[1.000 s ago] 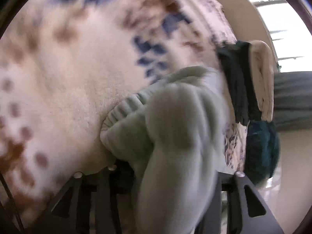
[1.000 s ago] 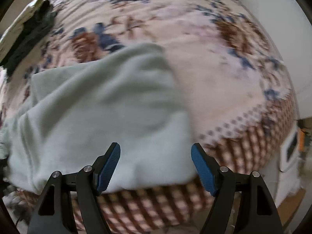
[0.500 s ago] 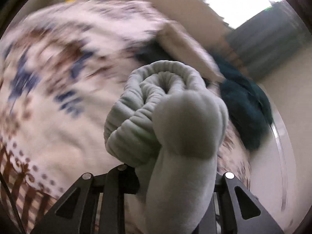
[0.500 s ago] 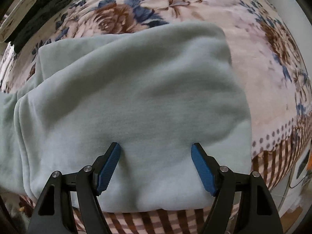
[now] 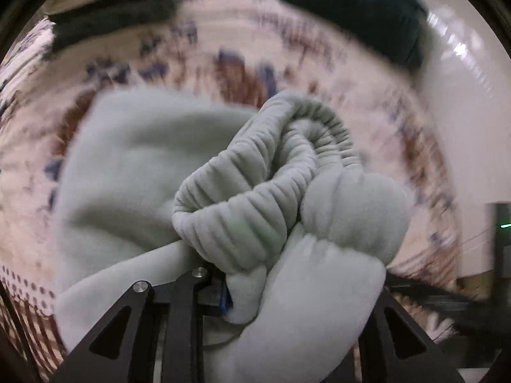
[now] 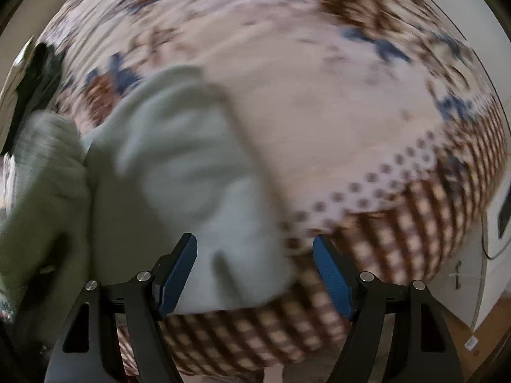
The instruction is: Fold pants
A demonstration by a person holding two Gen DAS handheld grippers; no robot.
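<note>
A floral bedspread with a brown checked border covers the bed beside a white wall

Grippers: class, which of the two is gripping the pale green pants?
The left gripper: the pants' bunched ribbed waistband is clamped between its fingers. The right gripper has its blue pads spread apart, holding nothing.

left claw clamped, right claw spread
</note>
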